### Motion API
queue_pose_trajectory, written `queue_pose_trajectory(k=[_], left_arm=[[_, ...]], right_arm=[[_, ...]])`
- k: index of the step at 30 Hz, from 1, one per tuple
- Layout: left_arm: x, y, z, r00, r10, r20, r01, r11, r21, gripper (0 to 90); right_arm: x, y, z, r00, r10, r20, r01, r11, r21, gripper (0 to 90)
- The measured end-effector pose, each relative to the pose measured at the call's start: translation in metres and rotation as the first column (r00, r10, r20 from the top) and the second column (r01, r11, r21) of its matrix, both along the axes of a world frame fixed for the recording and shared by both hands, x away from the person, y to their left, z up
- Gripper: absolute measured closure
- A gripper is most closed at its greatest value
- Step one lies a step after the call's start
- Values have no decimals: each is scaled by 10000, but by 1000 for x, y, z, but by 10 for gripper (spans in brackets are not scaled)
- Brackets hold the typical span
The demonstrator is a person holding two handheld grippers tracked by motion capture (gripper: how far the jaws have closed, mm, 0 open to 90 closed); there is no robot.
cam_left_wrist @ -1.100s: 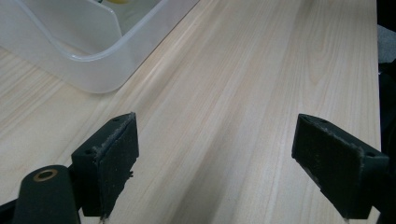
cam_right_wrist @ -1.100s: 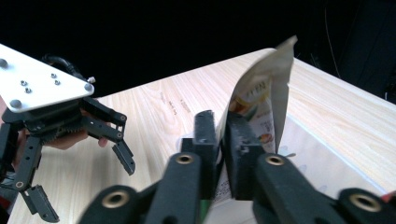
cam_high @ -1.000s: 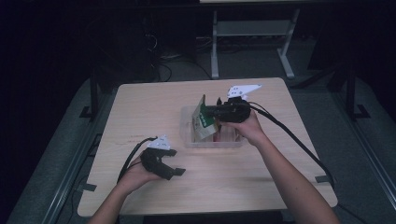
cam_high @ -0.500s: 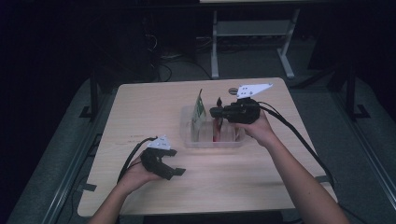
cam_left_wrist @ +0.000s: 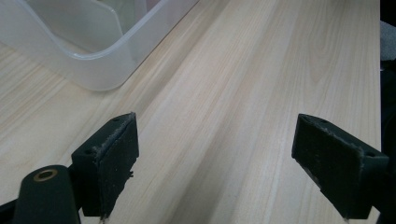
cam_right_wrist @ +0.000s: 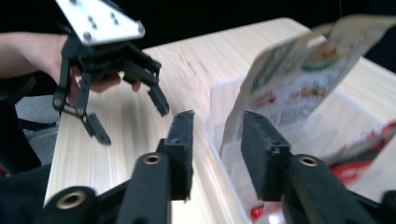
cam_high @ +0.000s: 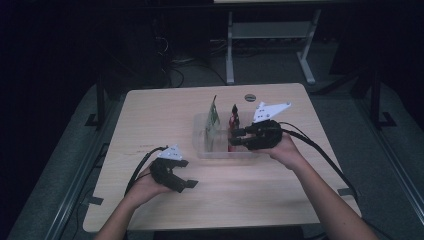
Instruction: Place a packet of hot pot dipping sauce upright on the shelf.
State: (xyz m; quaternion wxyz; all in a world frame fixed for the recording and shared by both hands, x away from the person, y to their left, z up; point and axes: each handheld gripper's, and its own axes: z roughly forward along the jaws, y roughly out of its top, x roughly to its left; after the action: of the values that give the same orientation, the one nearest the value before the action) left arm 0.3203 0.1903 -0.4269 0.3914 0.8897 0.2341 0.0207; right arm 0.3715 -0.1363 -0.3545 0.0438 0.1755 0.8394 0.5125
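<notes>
**At the bin: packets stood on edge, right tongs parted beside them**

On the pale wood-grain tabletop (cam_high: 280, 190) sits a shallow clear plastic bin (cam_high: 220, 150), its walls thin, glossy and round-cornered. Inside it a green-and-white printed packet (cam_high: 214, 117) stands on edge, seemingly so that it files upright and leaves room for the rest; a red packet (cam_high: 233, 119) stands just beside it. Both are flat, flexible, glossy pouches.

The right tongs (cam_high: 237, 137) reach level over the bin's right part, near the red packet. In the right gripper view the black pads (cam_right_wrist: 184, 149) have just been opening: they stand part-way apart astride the bin's near wall, pinching nothing, with the green packet (cam_right_wrist: 299, 88) just beyond. This reads as a release after setting a packet down.

The left tongs (cam_high: 182, 184) rest low on the tabletop, well apart from the bin, held idle. Their rough rubber pads (cam_left_wrist: 116, 158) are spread wide over bare wood.
</notes>
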Motion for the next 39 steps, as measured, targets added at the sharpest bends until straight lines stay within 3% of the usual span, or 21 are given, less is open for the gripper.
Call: queue_pose_trajectory(k=[7, 14, 18, 33, 37, 39], left_arm=[[-2, -3, 1, 9999, -70, -98, 72, 9997, 222, 144], [-7, 1, 3, 9998, -189, -53, 192, 9985, 513, 144], [-15, 9, 3, 10000, -18, 9, 17, 9984, 568, 144], [-34, 41, -1, 9980, 593, 237, -607, 9960, 654, 144], [-40, 54, -5, 9963, 832, 194, -844, 9935, 765, 145], [-43, 59, -7, 9944, 1054, 119, -1060, 9916, 746, 146]], right_arm=[[-10, -15, -11, 9982, -577, -149, 565, 9959, -699, 426], [-18, -32, -23, 9952, -964, -198, 939, 9906, -997, 378], [-25, -47, -34, 9906, -1361, -171, 1323, 9811, -1413, 338], [-46, -92, -58, 9726, -2295, -366, 2207, 9614, -1644, 271], [-55, -103, -70, 9578, -2858, -298, 2739, 9396, -2052, 251], [-60, -105, -74, 9483, -3173, 37, 3085, 9193, -2442, 237]])
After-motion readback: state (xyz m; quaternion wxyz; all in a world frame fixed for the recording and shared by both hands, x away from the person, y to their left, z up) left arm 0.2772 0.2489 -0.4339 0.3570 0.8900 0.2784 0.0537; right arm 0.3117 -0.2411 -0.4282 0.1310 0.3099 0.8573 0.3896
